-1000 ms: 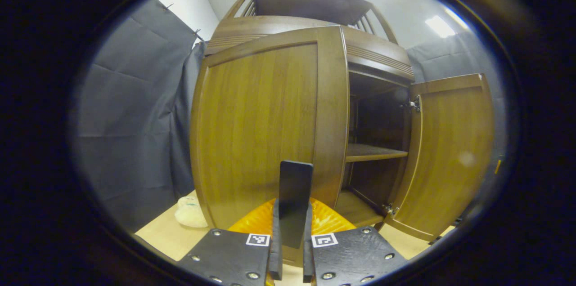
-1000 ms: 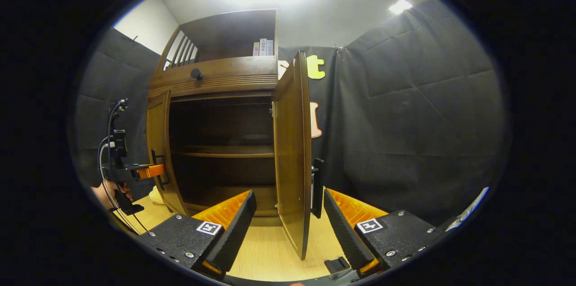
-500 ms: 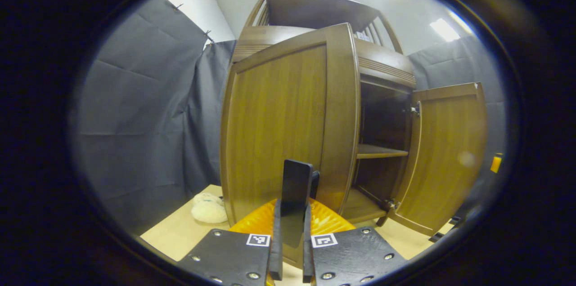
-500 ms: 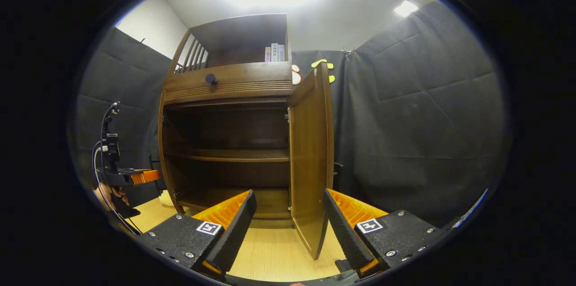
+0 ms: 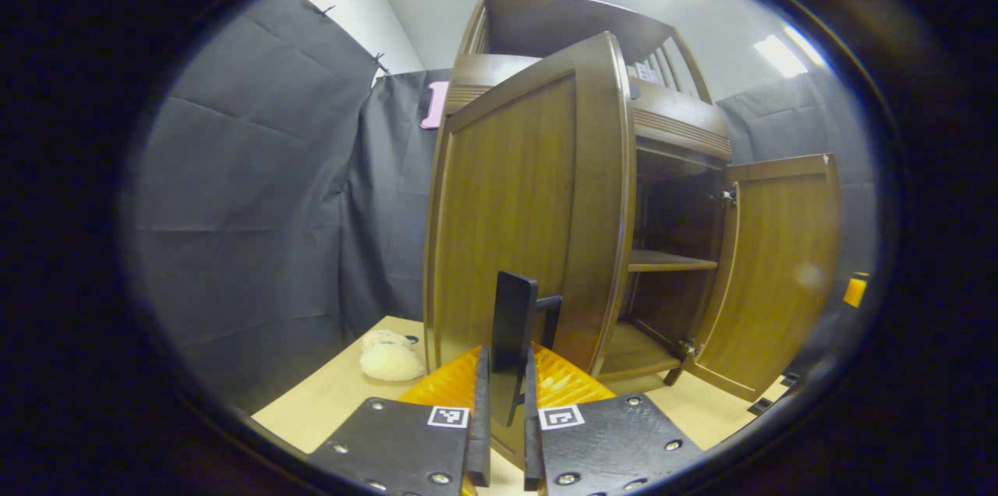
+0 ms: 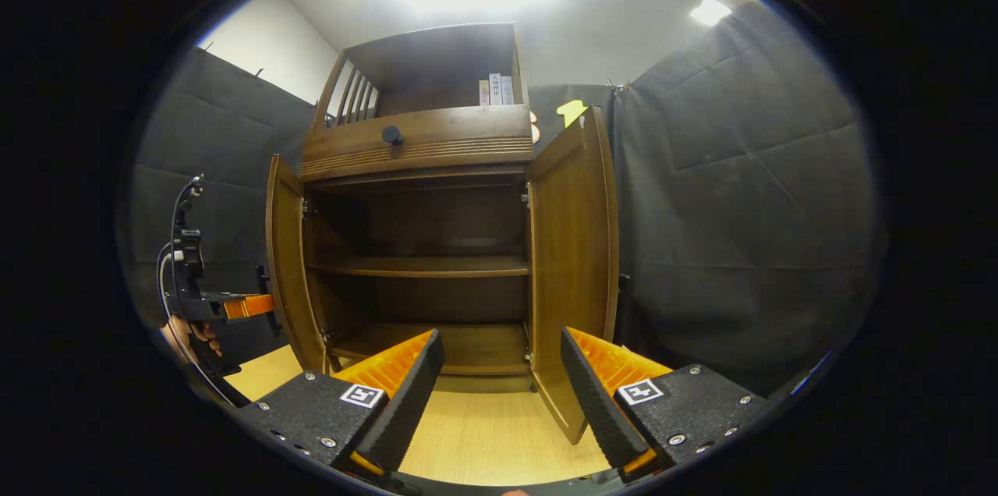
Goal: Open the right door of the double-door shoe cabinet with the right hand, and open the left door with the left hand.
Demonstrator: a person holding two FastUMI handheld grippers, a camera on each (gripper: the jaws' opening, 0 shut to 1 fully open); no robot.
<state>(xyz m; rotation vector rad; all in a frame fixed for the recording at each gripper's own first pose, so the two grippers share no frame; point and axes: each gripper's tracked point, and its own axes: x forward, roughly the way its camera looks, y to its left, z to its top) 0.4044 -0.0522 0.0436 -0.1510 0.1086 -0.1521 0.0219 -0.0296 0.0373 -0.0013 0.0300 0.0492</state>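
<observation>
No text can be read. The books (image 6: 496, 89) atop the cabinet (image 6: 421, 141) carry spine print too small to make out, and the square markers (image 5: 447, 416) on the gripper show only patterns.

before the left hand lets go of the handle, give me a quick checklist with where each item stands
1. Left gripper shut on the left door handle: ok, both fingers press the bar.
2. Left door swung well clear of the cabinet front: ok; in the right gripper view it stands out edge-on.
3. Right door open: ok, its inner face shows.
4. Right gripper free of the right door: ok, jaws spread with nothing between them.
5. Shelves visible inside: ok.
6. Floor behind the left door: cannot tell; a pale soft item lies near the hinge side.
</observation>
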